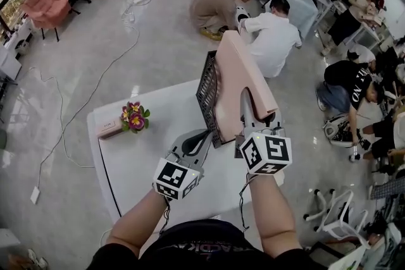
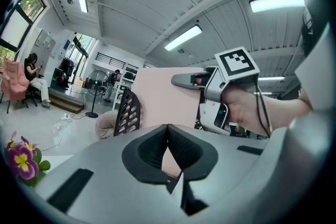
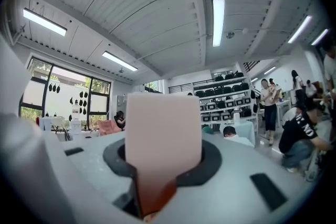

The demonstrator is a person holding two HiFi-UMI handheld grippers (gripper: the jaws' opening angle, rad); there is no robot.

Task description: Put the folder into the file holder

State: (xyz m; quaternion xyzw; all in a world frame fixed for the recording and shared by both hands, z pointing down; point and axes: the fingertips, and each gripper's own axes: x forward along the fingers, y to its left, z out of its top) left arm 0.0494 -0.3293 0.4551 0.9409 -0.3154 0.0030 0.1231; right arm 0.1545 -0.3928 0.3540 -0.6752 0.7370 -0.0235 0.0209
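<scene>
At the far left of the white bench (image 1: 145, 155), close to its left edge, a small bunch of flowers (image 1: 135, 117) stands just beside a low pink box (image 1: 109, 128). The bench top between them and the left claw (image 1: 192, 143) lies bare. That claw is pressed together with nothing in it, and it rests low, just left of the black mesh file holder (image 1: 205, 95). The holder stands upright near the bench's far edge. The pink folder (image 1: 243, 76) leans against the holder's right side, tilted, with its top edge well above the mesh. I cannot tell whether its lower edge is inside the slot. The right claw (image 1: 250, 120) pinches the folder's near edge, close to the bench's right edge.
</scene>
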